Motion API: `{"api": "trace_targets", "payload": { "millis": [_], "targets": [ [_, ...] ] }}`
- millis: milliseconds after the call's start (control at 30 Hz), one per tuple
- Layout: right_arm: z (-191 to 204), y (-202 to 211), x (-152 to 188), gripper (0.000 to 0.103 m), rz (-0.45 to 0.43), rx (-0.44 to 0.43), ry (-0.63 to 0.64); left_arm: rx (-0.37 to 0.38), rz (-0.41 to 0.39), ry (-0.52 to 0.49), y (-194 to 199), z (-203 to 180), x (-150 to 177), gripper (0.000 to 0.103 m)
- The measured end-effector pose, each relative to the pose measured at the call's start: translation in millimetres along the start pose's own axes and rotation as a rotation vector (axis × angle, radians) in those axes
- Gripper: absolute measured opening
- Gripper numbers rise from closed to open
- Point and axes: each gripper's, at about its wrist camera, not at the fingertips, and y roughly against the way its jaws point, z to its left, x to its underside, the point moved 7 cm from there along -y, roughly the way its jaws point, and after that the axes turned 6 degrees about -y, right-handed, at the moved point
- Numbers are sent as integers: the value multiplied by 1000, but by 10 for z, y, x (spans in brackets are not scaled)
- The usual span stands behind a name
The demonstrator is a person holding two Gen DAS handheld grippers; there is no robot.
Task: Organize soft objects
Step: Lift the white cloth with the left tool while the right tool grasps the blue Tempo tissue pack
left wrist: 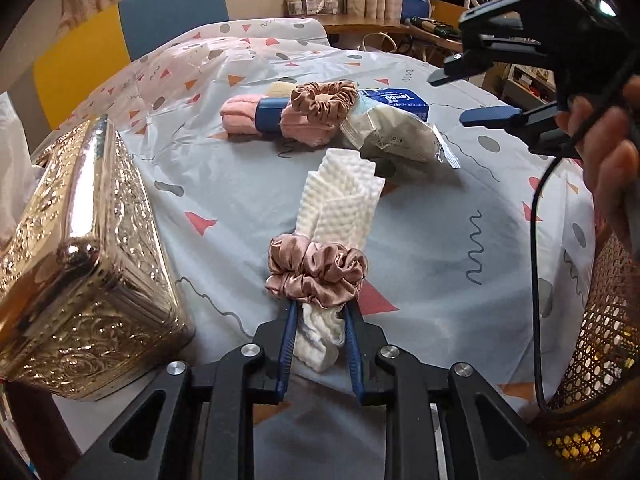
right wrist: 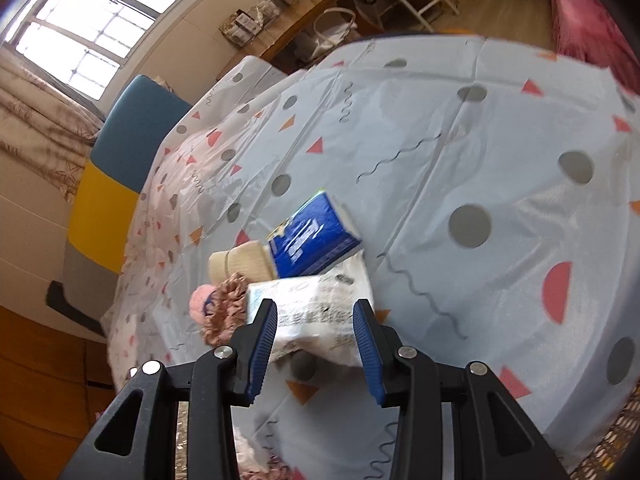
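My left gripper (left wrist: 320, 310) is shut on a white textured cloth (left wrist: 344, 200) wrapped by a satin brown scrunchie (left wrist: 316, 272), just above the table. Farther back lie a pink towel roll (left wrist: 256, 118) with a blue band, a second brown scrunchie (left wrist: 324, 100), a white plastic packet (left wrist: 392, 132) and a blue tissue pack (left wrist: 400, 102). My right gripper (left wrist: 456, 96) hovers open and empty above the packet; in the right wrist view it (right wrist: 316, 320) frames the white packet (right wrist: 312, 308), with the blue tissue pack (right wrist: 312, 236), a beige roll (right wrist: 240, 264) and the scrunchie (right wrist: 226, 304) beyond.
An ornate gold metal box (left wrist: 80, 272) stands at the left of the table. A woven rattan basket (left wrist: 600, 360) sits at the right edge. The patterned tablecloth (right wrist: 480, 140) covers the table. A blue and yellow chair (left wrist: 120, 40) stands behind.
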Motion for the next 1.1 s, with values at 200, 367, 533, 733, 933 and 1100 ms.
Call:
{"api": "trace_targets", "payload": {
  "millis": [200,367,533,733,933,1100],
  "targets": [
    [170,-185,-209,60,28,-6,-39,31,-14,33,12,35,16,23],
    [242,-560,-269,63,134,9,-106,56,-22,57,14,57,19,23],
    [293,-797,-432,64,129,44,-120,79,-31,69,17,81,27,23],
    [112,-930,-834,65,72,177,-87,102,-34,86,7,78,28,23],
    [188,-920,-865,66,89,203,-32,110,-38,95,2,77,18,23],
    [342,-1107,-761,69,85,271,3,110,-45,92,15,72,29,23]
  ]
}}
